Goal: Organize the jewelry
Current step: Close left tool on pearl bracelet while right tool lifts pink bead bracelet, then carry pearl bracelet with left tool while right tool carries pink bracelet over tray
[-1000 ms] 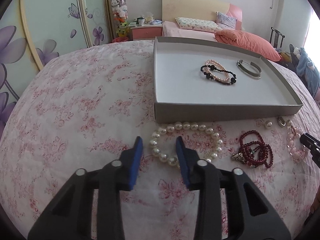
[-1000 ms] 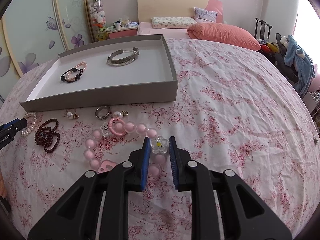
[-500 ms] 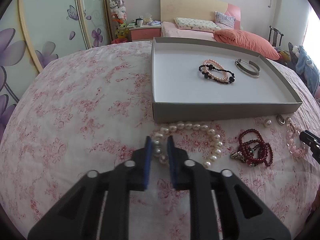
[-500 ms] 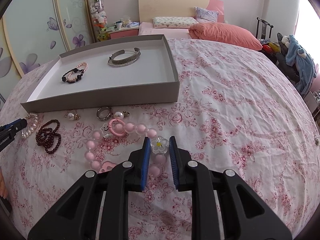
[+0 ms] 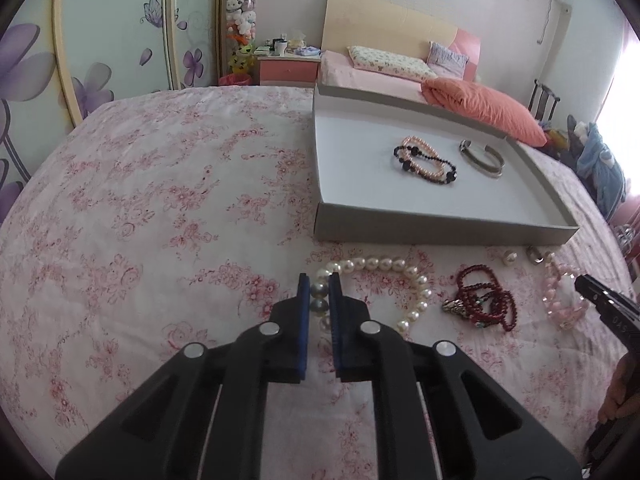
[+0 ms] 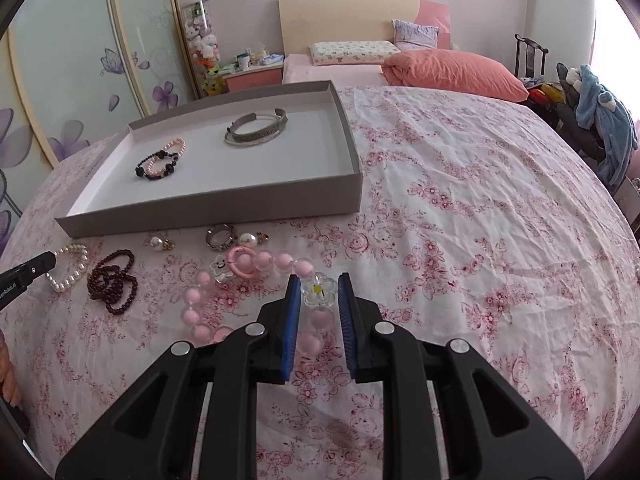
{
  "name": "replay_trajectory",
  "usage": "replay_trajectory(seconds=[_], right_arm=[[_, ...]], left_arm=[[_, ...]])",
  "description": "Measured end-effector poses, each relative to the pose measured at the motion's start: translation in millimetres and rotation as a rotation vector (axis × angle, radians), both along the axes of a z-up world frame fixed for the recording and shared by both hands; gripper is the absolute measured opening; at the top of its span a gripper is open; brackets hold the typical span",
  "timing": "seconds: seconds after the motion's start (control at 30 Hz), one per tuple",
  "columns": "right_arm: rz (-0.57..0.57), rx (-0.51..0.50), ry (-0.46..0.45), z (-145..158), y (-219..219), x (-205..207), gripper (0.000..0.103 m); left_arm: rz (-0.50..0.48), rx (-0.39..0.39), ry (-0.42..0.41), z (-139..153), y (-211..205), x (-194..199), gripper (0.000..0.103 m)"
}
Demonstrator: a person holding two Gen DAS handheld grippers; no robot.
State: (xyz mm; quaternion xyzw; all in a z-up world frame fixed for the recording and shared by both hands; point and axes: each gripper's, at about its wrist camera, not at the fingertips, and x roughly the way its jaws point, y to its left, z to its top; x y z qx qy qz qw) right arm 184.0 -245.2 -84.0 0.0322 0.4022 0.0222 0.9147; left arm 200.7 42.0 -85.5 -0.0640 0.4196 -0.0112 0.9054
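My left gripper (image 5: pixel 319 286) is shut on the near left side of a white pearl bracelet (image 5: pixel 404 266) lying on the floral bedspread in front of the grey tray (image 5: pixel 440 232). My right gripper (image 6: pixel 319 289) is shut on the pink bead bracelet (image 6: pixel 256 261) at its clear flower charm. A dark red bead bracelet (image 5: pixel 486 302) lies between the two; it also shows in the right wrist view (image 6: pixel 114 280). The tray (image 6: pixel 224 212) holds a pink-and-black bead bracelet (image 6: pixel 160 160) and a silver bangle (image 6: pixel 256 132).
A silver ring (image 6: pixel 219 237) and two pearl earrings (image 6: pixel 160 243) lie just before the tray's front wall. Pillows (image 6: pixel 452 70) and a headboard lie beyond. A nightstand (image 5: pixel 286 68) stands at the back left, a chair with clothes at the right.
My left gripper has closed from wide open onto the pearl bracelet and pulled its near side toward me. My right gripper has stayed shut on the pink bracelet.
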Motion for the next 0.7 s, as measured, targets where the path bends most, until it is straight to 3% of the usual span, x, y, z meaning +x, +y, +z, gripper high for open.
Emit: replay_trajectory(seconds=[0.27,0.7], right_arm=[[0.047,0.078,-0.084,22.6,8.4,-11.3,0.02],[0.141,0.185,-0.166,44.7,30.5,-23.7,0.02]], left_arm=[[-0.024,-0.086,-0.08,23.7,-0.5,-15.0,0.01],[-0.071,-0.13,-0.142,45.9,-17.7,-28.7,0.01]])
